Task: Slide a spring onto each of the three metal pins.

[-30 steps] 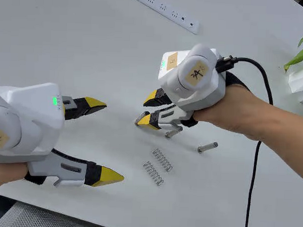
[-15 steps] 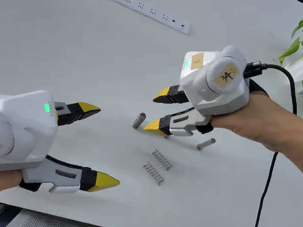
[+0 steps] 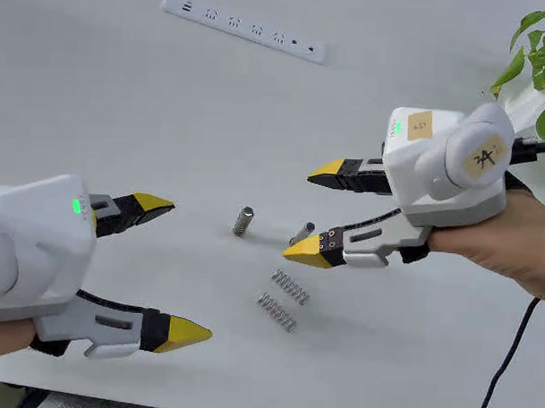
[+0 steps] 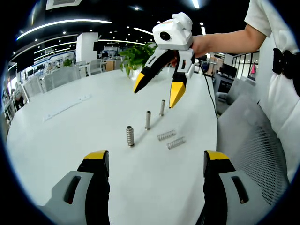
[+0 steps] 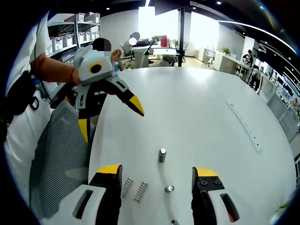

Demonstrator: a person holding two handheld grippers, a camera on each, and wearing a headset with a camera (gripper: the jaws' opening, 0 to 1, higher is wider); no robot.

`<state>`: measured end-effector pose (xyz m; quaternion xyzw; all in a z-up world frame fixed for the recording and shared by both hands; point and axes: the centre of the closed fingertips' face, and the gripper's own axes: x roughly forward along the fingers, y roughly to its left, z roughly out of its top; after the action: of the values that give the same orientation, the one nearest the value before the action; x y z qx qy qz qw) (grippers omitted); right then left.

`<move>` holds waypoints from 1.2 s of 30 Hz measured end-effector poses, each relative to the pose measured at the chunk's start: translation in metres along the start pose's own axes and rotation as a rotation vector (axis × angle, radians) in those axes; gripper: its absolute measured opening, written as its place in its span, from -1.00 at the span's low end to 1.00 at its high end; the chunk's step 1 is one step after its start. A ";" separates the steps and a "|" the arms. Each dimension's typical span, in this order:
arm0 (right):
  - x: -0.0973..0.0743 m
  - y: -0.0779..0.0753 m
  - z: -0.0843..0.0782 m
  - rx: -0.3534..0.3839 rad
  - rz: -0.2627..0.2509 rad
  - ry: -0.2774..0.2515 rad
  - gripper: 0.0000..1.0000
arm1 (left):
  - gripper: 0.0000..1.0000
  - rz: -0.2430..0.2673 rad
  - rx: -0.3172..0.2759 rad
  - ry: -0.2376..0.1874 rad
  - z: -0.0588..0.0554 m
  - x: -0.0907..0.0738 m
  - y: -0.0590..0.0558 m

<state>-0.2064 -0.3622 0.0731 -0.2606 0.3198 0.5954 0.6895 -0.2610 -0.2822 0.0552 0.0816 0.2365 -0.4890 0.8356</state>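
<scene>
Left gripper [image 3: 188, 266]: fingers spread wide, nothing held, at 8 o'clock of the worktop [image 3: 124, 100].
Right gripper [image 3: 301, 214]: fingers spread, empty, hovering at 3 o'clock.
Sprung pin [image 3: 243, 221]: upright, spring on it, between the grippers.
Bare pin [image 3: 301, 233]: just beside the right gripper's lower finger.
Loose springs [image 3: 290, 287]: two, side by side, at 6 o'clock of the pins.

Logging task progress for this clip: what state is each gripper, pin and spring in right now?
left gripper: open, empty.
right gripper: open, empty.
first pin: upright, spring already on it.
second pin: upright, bare.
third pin: upright, bare.
loose spring: lying flat on the table.
other loose spring: lying flat beside it.
</scene>
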 end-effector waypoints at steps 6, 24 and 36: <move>-0.018 0.006 -0.014 0.013 -0.013 -0.046 0.38 | 0.62 -0.010 0.021 0.025 0.001 0.002 -0.006; -0.064 0.019 -0.067 0.087 -0.035 -0.157 0.84 | 0.59 -0.049 0.091 0.112 0.000 0.010 -0.017; -0.084 0.023 -0.109 0.161 -0.072 -0.193 0.98 | 0.33 -0.166 0.197 0.207 -0.007 0.040 -0.038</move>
<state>-0.2508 -0.4941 0.0650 -0.1570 0.2894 0.5650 0.7566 -0.2796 -0.3306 0.0336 0.1933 0.2785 -0.5660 0.7515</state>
